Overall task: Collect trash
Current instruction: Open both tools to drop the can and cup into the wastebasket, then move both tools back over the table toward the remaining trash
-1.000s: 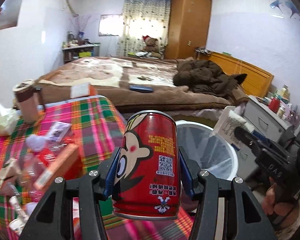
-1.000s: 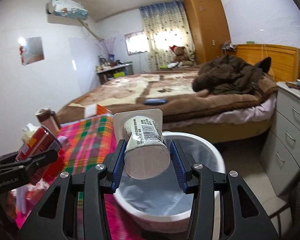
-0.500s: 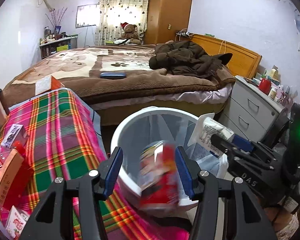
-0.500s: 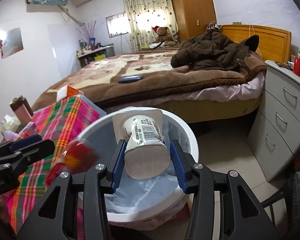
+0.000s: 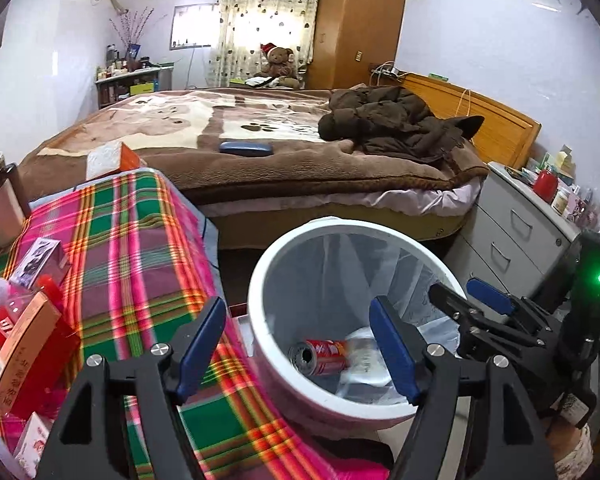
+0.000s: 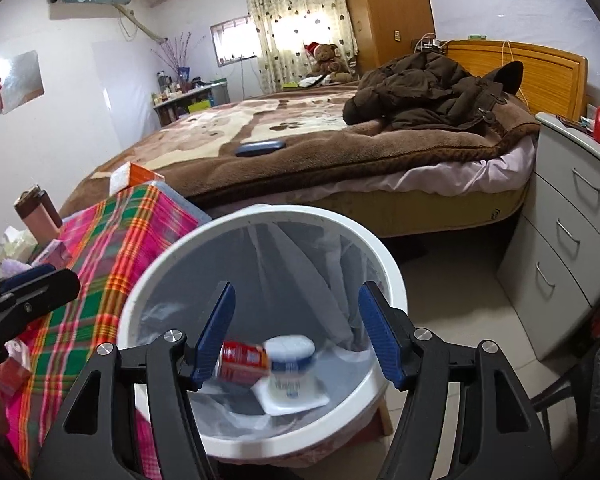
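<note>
Two pairs of tongs, left tongs (image 5: 298, 344) and right tongs (image 6: 296, 330), jaws just opened and holding nothing, over the white bin (image 6: 188, 248); red can (image 5: 320, 356) on its side and yogurt cup (image 6: 292, 364) inside; remaining litter on the plaid bench (image 5: 112, 248), nearer the left tongs.

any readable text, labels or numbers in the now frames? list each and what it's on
None can be read with confidence.
Red can in the white bin: print too blurred.
White cup beside it: label blurred.
Orange box on the plaid cloth: red characters along its edge, too small.
Small cartons at the cloth's near edge: unreadable.
Left gripper and right gripper: no lettering visible.
</note>
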`<state>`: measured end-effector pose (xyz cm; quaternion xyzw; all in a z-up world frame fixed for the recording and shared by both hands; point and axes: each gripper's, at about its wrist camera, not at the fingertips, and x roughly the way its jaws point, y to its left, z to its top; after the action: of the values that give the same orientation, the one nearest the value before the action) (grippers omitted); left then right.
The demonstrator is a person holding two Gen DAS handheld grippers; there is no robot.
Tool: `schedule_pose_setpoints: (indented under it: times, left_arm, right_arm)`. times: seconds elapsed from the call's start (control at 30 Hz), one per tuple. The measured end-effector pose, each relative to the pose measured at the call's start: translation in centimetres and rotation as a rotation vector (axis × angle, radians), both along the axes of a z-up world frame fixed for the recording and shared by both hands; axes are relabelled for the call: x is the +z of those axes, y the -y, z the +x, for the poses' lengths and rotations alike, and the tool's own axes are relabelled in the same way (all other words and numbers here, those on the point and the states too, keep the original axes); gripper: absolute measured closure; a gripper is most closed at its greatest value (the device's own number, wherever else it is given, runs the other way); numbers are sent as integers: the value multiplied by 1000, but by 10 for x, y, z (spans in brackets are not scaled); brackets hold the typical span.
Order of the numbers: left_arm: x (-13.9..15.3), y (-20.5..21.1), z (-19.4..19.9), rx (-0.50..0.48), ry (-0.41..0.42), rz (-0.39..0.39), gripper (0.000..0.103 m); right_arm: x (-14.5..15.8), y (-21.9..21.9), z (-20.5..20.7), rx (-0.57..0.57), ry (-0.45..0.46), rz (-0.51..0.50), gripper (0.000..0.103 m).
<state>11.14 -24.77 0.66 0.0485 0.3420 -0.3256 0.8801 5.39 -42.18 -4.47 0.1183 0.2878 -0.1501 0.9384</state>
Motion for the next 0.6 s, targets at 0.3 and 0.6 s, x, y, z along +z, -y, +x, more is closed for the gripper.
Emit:
schedule_pose_setpoints:
  times: [0.3, 0.6]
  left_arm:
    - [10, -30, -12, 58, 51, 13, 27]
    - [21, -69, -23, 115, 76, -14, 27]
  right_arm:
    - [18, -22, -9, 23, 65, 3, 37]
    - [27, -48, -11, 70, 112, -5, 37]
